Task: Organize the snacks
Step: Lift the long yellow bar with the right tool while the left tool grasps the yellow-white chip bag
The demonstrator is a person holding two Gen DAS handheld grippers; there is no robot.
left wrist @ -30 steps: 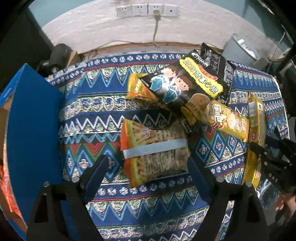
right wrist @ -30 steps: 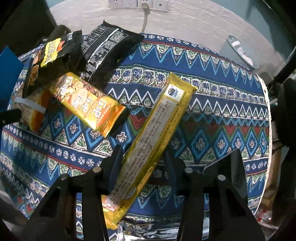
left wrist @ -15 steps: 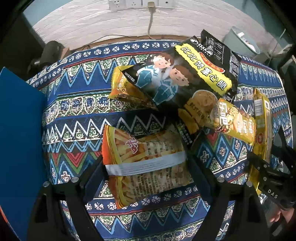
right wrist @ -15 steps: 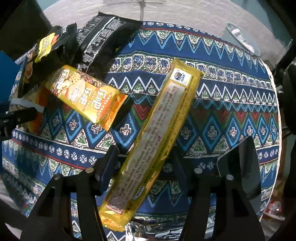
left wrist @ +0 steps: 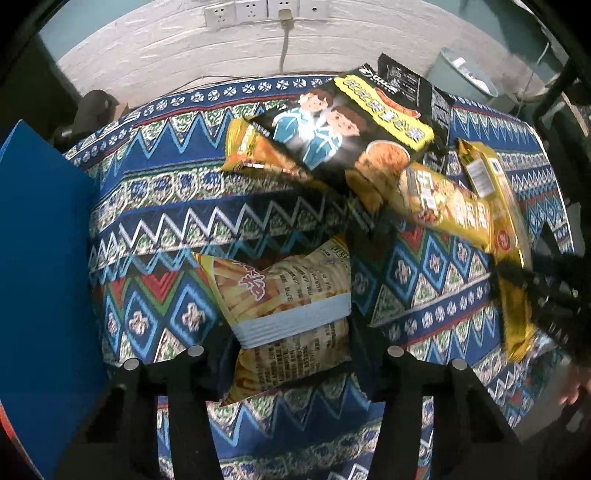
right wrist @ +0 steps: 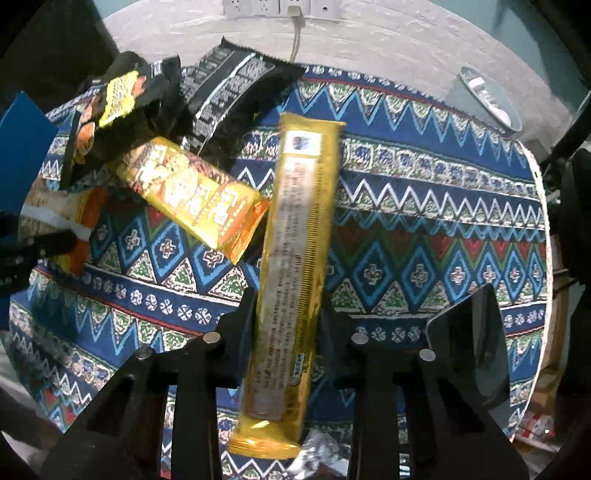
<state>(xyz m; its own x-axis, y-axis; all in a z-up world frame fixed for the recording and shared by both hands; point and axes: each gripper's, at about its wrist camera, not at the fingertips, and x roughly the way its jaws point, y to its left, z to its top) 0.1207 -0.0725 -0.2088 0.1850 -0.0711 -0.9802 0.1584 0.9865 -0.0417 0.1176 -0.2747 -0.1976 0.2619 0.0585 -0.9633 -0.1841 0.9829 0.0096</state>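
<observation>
Fingers of the left gripper (left wrist: 291,354) had just squeezed the fries bag (left wrist: 284,314) and the right gripper (right wrist: 286,328) the long gold pack (right wrist: 295,251) over the patterned cloth (right wrist: 424,221), so lifting slowly and straight up seemed best.

Behind your table runs a white-painted brick wall (left wrist: 155,48) with a row of white wall sockets (left wrist: 266,11), one grey cable (left wrist: 283,44) plugged in. A grey-green round bin (right wrist: 484,99) stands by the patterned blue woven tablecloth (right wrist: 424,229).
</observation>
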